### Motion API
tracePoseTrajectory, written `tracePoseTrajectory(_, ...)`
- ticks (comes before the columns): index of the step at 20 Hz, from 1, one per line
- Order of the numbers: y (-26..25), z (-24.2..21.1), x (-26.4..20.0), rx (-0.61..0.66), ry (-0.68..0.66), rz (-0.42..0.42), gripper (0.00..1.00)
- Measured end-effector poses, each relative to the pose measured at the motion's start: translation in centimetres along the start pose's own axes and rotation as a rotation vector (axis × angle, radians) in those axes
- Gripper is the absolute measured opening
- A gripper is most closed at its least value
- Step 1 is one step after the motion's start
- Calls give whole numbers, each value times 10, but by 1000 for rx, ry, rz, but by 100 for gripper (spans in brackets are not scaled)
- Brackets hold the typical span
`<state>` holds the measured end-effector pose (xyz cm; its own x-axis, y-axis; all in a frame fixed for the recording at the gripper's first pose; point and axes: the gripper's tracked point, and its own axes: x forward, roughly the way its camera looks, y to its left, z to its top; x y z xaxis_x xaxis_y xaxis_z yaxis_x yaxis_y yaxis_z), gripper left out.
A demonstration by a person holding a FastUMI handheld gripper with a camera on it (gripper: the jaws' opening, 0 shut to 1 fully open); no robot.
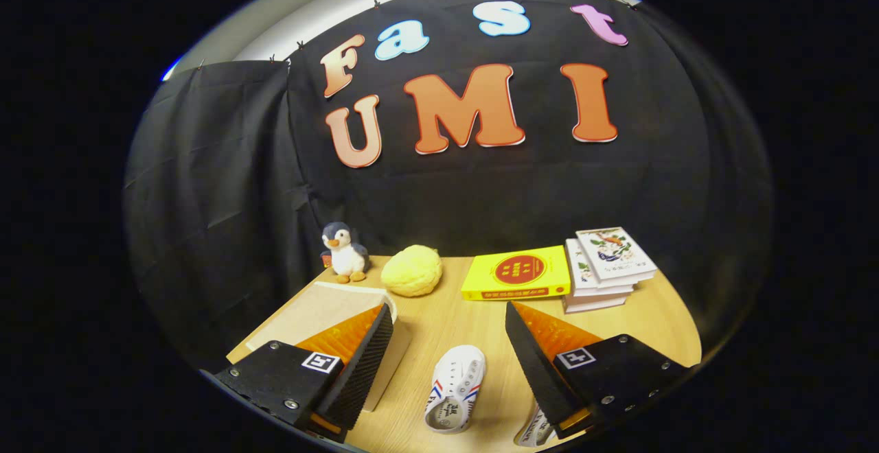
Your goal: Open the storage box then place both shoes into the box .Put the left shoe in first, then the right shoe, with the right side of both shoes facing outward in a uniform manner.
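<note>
My gripper (450, 316) hangs open above a wooden table (446, 319), its two fingers wide apart with nothing held. A white shoe (455, 388) with red and blue side stripes lies on the table below and between the fingers, toe pointing away. Part of a second white shoe (537, 432) peeks out under the right finger (539, 364). The storage box (323, 310), beige with its lid closed, sits on the table's left side, partly hidden behind the left finger (360, 364).
At the table's back stand a small plush penguin (345, 252), a yellow round plush (412, 270), a yellow book (516, 273) lying flat and a stack of white books (607, 268). Black cloth walls close the booth behind and to the left.
</note>
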<state>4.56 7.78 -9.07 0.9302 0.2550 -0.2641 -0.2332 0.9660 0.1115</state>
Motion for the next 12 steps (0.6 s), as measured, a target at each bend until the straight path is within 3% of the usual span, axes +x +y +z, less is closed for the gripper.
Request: tracePoseTrajectory(12, 70, -112, 58, 386, 370, 353, 98)
